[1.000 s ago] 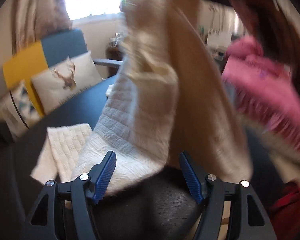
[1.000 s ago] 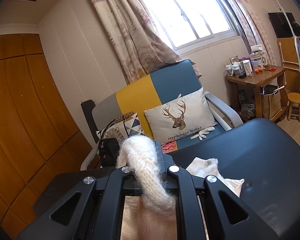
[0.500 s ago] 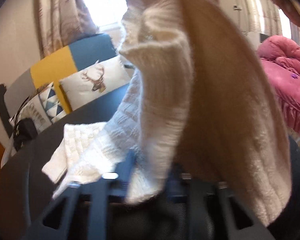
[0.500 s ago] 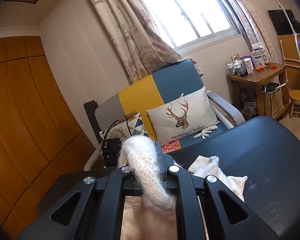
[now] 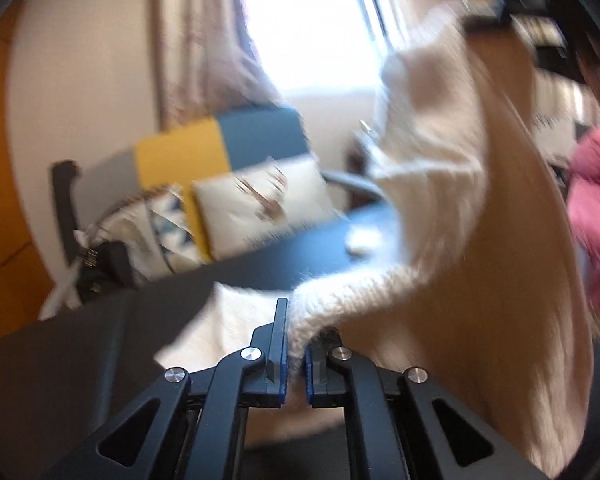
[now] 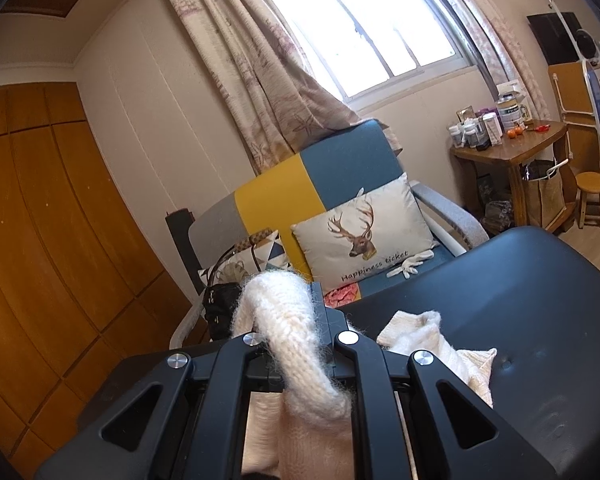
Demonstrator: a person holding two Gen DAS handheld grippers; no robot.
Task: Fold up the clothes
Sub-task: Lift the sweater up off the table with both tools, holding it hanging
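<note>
A cream knit sweater (image 5: 472,240) hangs in the air above the black table (image 5: 92,344), blurred in the left wrist view. My left gripper (image 5: 294,350) is shut on its ribbed lower edge, with the blue pads pinching the fabric. In the right wrist view my right gripper (image 6: 296,320) is shut on a thick rolled edge of the same sweater (image 6: 288,332), which bulges up between the fingers. More of the sweater (image 6: 440,344) lies crumpled on the table (image 6: 540,312) to the right of the gripper.
A blue, yellow and grey armchair (image 6: 332,176) with a deer cushion (image 6: 360,236) stands behind the table, under a curtained window. A black bag (image 6: 220,308) sits at its left. A wooden side table (image 6: 516,148) with bottles is at right. Pink bedding (image 5: 596,208) lies at far right.
My left gripper's jaws have gone from wide open around the hanging sweater to shut on its lower edge, and the view has swung. The right gripper has kept still with its grip.
</note>
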